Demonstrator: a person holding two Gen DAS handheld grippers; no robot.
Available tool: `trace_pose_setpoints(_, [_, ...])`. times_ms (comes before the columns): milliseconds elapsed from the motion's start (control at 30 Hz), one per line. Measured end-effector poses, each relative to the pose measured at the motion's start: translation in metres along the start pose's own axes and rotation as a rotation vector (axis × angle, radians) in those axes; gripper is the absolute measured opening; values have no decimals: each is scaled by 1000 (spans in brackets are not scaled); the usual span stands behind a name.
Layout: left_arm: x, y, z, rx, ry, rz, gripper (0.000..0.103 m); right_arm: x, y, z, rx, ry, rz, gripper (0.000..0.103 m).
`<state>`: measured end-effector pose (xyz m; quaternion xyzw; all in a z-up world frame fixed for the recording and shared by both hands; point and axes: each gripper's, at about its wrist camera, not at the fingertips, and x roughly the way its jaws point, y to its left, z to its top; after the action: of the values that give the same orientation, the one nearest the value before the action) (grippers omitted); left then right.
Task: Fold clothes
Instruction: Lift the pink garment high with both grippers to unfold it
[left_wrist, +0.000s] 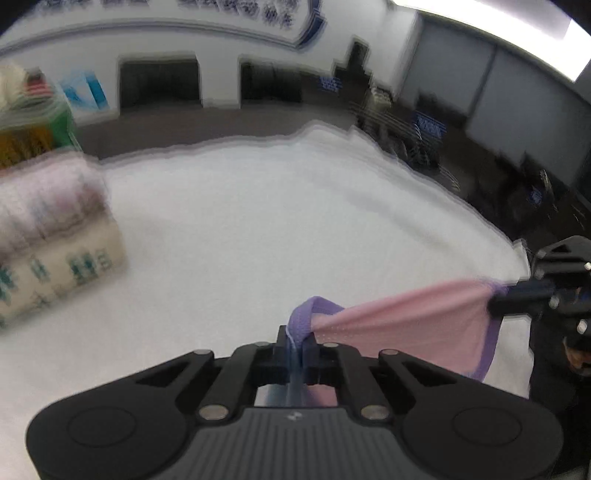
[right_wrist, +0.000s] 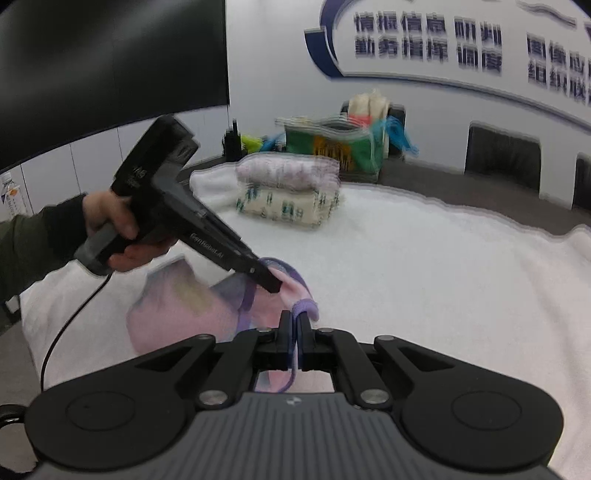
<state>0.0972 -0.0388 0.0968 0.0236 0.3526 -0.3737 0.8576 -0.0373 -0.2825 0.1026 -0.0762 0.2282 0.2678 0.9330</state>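
Observation:
A small pink garment (left_wrist: 406, 321) with purple trim hangs stretched between my two grippers above the white-covered table (left_wrist: 258, 221). My left gripper (left_wrist: 297, 338) is shut on its purple band at one end. At the right edge of the left wrist view, my right gripper (left_wrist: 496, 301) is clamped on the other corner. In the right wrist view, my right gripper (right_wrist: 295, 321) is shut on the purple band, and the pink garment (right_wrist: 166, 317) sags to the left. A hand holds the left gripper (right_wrist: 275, 286), whose tip pinches the cloth just beyond.
A stack of folded clothes (right_wrist: 291, 192) lies on the far left part of the table (right_wrist: 443, 277), also in the left wrist view as a blurred stack (left_wrist: 48, 236). Behind it stands a green bag (right_wrist: 332, 147) stuffed with items. Dark chairs (right_wrist: 502, 155) line the wall.

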Motion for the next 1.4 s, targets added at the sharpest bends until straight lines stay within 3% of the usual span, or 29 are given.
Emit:
trace_pose_setpoints(133, [-111,-37,48,6,-304,77,3,-50,8,70,-111,-227,-150,1])
trace_pose_setpoints(233, [-205,-82,61,58,-528,82,3,-108,33,124,-185,-429,-216,1])
trace_pose_setpoints(367, [-300,-142,48,135,-730,140,3,-190,92,160,-351,-615,-198,1])
trace_pose_setpoints(500, [-361,-175,30,142,-851,168,3,-243,139,177,-456,-707,-179,1])
trace_pose_setpoints(567, [-378,-185,24,137,-877,176,3,-253,145,185,-451,-705,-159,1])
trace_pose_setpoints(667, [-375,-187,20,115,-843,215,3,-259,148,196,-427,-682,-121,1])
trace_pose_setpoints(833, [-305,-137,22,-31,-713,314,3,-173,122,197,-376,-491,-129,1])
trace_pose_setpoints(900, [-273,-119,19,-62,-705,360,3,-128,105,193,-329,-407,-128,1])
trace_pose_setpoints(967, [-252,-111,9,-104,-748,401,3,-89,93,184,-302,-346,-156,1])
trace_pose_setpoints(1067, [-257,-112,-7,-163,-844,377,3,-67,90,174,-294,-321,-171,1])
trace_pose_setpoints(1267, [-314,-145,-13,-95,-1045,245,3,-115,125,181,-355,-447,-218,1])
trace_pose_setpoints(1400, [-371,-170,-22,-34,-1118,217,3,-164,156,188,-416,-532,-149,1])
